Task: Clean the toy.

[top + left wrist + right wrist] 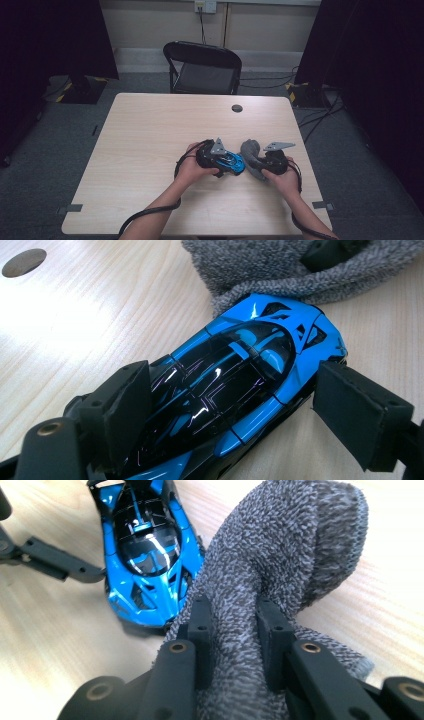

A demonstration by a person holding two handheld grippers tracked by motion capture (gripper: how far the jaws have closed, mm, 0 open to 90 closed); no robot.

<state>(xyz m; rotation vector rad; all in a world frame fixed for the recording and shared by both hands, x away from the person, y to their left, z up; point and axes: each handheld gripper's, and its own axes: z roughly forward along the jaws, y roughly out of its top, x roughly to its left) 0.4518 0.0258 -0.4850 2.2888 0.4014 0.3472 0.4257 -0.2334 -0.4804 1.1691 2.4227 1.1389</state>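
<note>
1. Pale wood-grain worktop stands on grey carpet, with a black folding chair beyond its far edge and dark curtains at both sides of the room.
2. A small round dark cap sits in the worktop near the far edge, right of centre.
3. The blue toy car lies right of the worktop's centre, toward the near edge. It is glossy blue with a black canopy.
4. The left gripper is held in the person's left hand, with a grey three-cornered plate on top.
5. In the left gripper view its jaws stand wide, one on each side of the blue toy car. The left jaw lies against or just beside the car's flank; the right jaw stands just off the other flank, with a gap visible.
6. The right gripper is held in the person's right hand, just right of the car.
7. In the right gripper view its jaws are closed narrowly on a fold of the grey cloth, which bulges above the jaws and droops over.
8. The grey cloth touches the end of the car that points away from the left gripper; in the left gripper view the cloth lies against that end.
9. A black cable trails from each gripper toward the near edge.
</note>
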